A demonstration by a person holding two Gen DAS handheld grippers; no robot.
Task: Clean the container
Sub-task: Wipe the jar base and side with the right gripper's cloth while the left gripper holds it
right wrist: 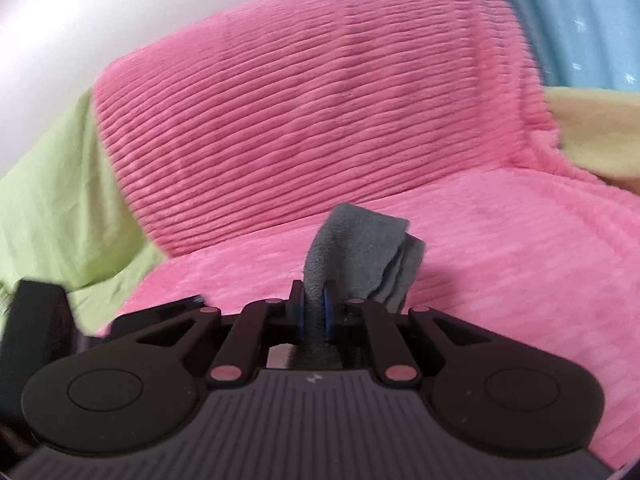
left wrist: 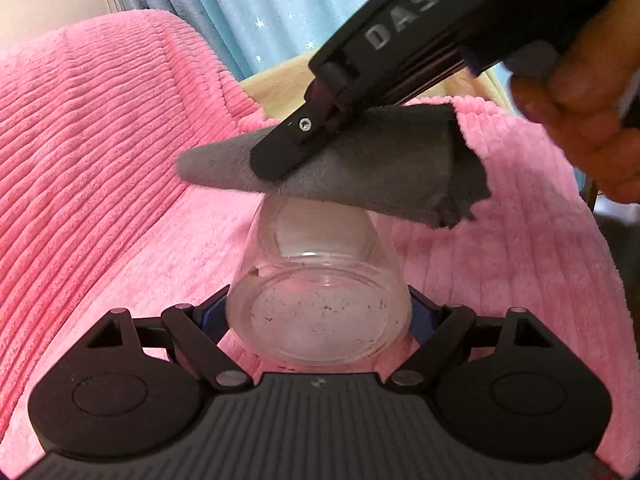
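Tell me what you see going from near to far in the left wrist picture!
Near to far: the glass jar held in the left gripper, then the grey cloth clamped in the right gripper, then the pink blanket, then the blue curtain.

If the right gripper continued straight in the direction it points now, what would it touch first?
Probably the pink ribbed blanket. The right gripper is shut on the grey cloth, which projects ahead, so the cloth would likely arrive first; depth is unclear.
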